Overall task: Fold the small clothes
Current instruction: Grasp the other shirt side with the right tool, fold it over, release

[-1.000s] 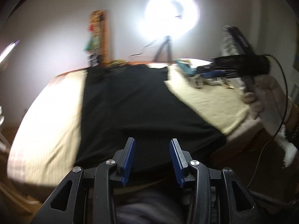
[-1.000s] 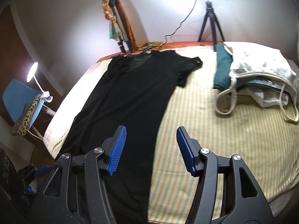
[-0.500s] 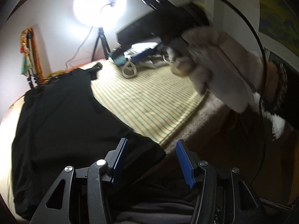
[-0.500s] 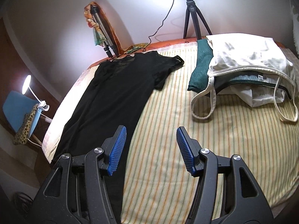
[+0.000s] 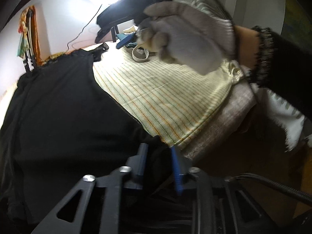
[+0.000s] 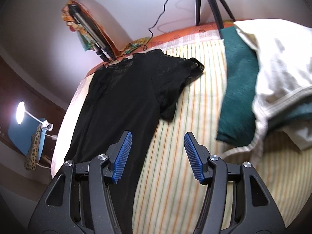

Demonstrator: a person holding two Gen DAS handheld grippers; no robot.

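A black short-sleeved garment lies spread flat and lengthwise on a yellow striped bed sheet. In the left wrist view the garment fills the left side. My left gripper is open at its near hem corner, with the cloth lying between the blue pads; they do not pinch it. My right gripper is open and empty above the garment's right edge, short of its sleeve. The gloved right hand holds its gripper above the sheet.
A pile of white and teal clothes lies on the bed's right side. A tripod and a cable stand at the bed's far edge. A lamp and a blue chair stand left of the bed.
My left gripper has come down to the garment's near hem corner and its jaws have narrowed. My right gripper has moved forward along the garment towards the sleeve.
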